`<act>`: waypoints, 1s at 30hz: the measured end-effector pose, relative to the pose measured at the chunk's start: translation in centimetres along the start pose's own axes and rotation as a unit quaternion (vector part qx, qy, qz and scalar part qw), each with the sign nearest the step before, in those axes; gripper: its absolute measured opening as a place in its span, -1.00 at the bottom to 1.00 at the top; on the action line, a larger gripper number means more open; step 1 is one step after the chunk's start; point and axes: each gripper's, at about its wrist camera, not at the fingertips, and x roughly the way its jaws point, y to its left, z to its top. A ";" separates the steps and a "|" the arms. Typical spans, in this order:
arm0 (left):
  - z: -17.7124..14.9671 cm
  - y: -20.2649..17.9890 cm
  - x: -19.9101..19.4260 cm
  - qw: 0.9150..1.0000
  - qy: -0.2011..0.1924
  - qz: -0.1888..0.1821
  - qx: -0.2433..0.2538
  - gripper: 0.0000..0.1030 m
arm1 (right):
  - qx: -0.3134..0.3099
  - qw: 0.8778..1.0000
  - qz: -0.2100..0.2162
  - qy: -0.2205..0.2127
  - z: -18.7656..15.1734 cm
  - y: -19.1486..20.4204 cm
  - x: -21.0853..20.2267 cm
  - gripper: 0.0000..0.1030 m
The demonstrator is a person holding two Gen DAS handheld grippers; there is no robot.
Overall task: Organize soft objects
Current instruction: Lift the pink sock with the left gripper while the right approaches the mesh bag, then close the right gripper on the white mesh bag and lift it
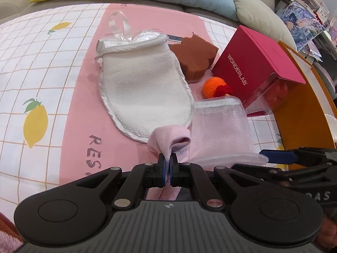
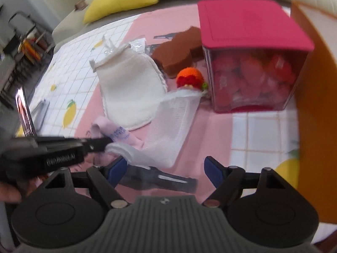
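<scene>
Looking down my left wrist camera, I see the left gripper (image 1: 167, 164) clamped tight on a fold of soft pink cloth (image 1: 168, 140), whose printed label shows beside the pads. My right gripper (image 2: 166, 168) stands with its jaws wide apart, nothing between them; its blue pad (image 1: 276, 157) reaches in at the right edge of the left view, touching the ribbed hem of a sheer white mesh pouch (image 1: 221, 130). That pouch lies flat on the pink mat (image 1: 84, 105), just beside the pink cloth.

One container sits here: a clear-walled box (image 2: 252, 78) with a magenta lid (image 2: 248, 23), packed with red and pink pieces I cannot identify through the blurred wall. It stands on the lemon-print tablecloth (image 1: 31, 63).

A cream terry mitt (image 1: 145, 90), rounded at one end and edged in silvery binding, lies on the mat with crinkled clear plastic (image 1: 126, 35) at its open end. Next to it rests a brown, lobed foam sponge (image 1: 193, 57), and an orange crocheted ball (image 1: 212, 86) with a red tuft sits between the sponge and the box.
</scene>
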 end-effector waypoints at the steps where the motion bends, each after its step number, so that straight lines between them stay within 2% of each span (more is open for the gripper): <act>1: -0.1 0.1 0.1 1.000 0.000 0.002 0.000 -0.94 | 0.004 1.000 -0.003 0.002 0.0 0.1 0.3 0.54; 3: -0.1 0.3 0.3 1.000 0.003 0.002 -0.002 -0.94 | 0.015 1.000 0.010 -0.003 0.1 0.1 0.5 0.54; 5: -0.1 0.6 0.2 1.000 0.003 0.003 -0.006 -0.94 | 0.024 0.999 0.041 0.004 0.1 0.0 0.2 0.54; 9: -0.1 0.9 -0.2 1.000 0.000 0.000 -0.013 -0.94 | 0.007 0.999 0.031 0.021 -0.4 0.4 -0.9 0.55; 10: 0.0 1.0 -0.1 1.000 0.001 -0.002 -0.014 -0.94 | 0.015 0.999 0.031 0.021 -0.5 0.2 -1.0 0.61; 13: 0.1 0.9 0.5 1.000 0.004 -0.003 -0.013 -0.94 | 0.037 0.999 0.008 0.021 -0.3 -0.4 -0.1 0.73; 17: 0.1 1.4 0.7 1.000 0.005 0.013 -0.021 -0.94 | 0.054 0.998 -0.018 0.033 0.4 -0.1 2.4 0.73; 21: -0.2 2.3 0.9 0.999 0.012 0.021 -0.036 -0.94 | 0.012 0.999 -0.042 0.027 0.3 2.1 4.1 0.73; 23: -0.2 2.5 1.0 0.999 0.015 0.030 -0.038 -0.94 | -0.015 0.998 -0.060 0.019 0.2 3.2 4.6 0.70; 29: -0.3 3.0 1.2 0.998 0.021 0.026 -0.048 -0.94 | -0.076 0.992 -0.100 0.005 -0.4 4.8 5.4 0.52; 30: -0.3 2.9 1.1 0.998 0.023 0.025 -0.047 -0.94 | -0.093 0.990 -0.101 0.004 -0.6 5.1 5.5 0.28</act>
